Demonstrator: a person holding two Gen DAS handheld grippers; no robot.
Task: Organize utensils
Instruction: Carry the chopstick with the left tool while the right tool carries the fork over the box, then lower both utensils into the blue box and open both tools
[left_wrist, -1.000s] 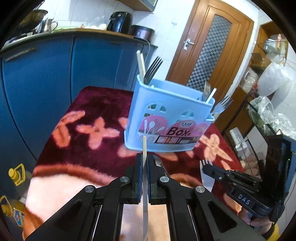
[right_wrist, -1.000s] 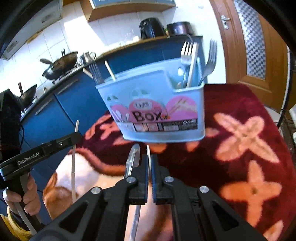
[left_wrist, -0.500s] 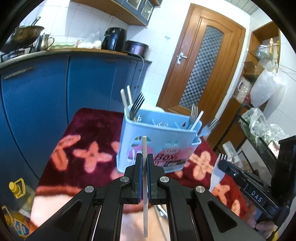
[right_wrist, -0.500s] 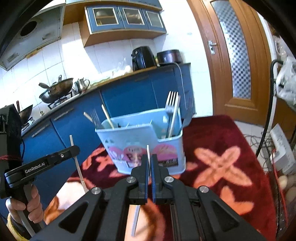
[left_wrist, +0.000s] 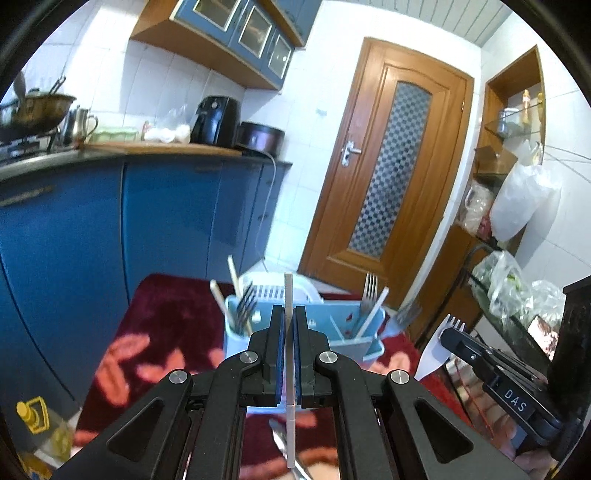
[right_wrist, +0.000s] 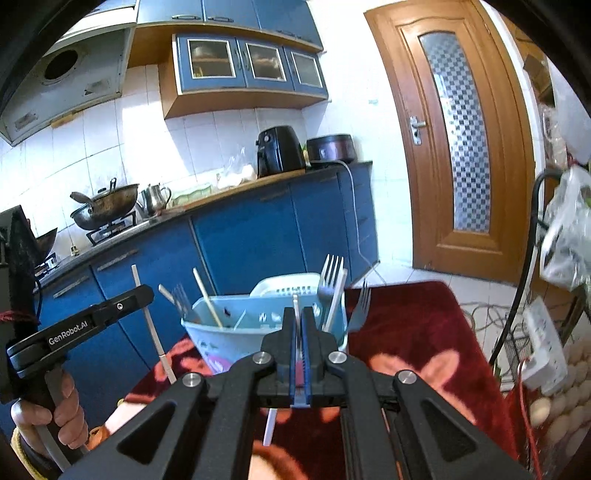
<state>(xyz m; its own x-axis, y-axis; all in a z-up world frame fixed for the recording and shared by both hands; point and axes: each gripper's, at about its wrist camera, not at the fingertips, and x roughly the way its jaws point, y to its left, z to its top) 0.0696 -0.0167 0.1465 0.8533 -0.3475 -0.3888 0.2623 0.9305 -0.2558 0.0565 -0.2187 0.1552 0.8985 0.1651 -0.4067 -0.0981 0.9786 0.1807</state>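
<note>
Left tongs (left_wrist: 289, 321): closed on a white chopstick (left_wrist: 289, 369), held upright, raised from just above the bench to well above it within the last second. Right tongs (right_wrist: 299, 325): closed on a white plastic fork (left_wrist: 437, 350), prongs up, likewise lifted. Blue utensil box (right_wrist: 236, 339): stands on the bench with red flowered cloth (right_wrist: 406, 332), now lower in both views and ahead of both tools; steel forks (right_wrist: 330, 280) and other chopsticks (right_wrist: 207, 299) already stand in its end compartments. A spoon (left_wrist: 291, 454) lies on the cloth below the left tongs. Judgement: both pieces are picked up and cleared; lowering each into its matching compartment comes next.
</note>
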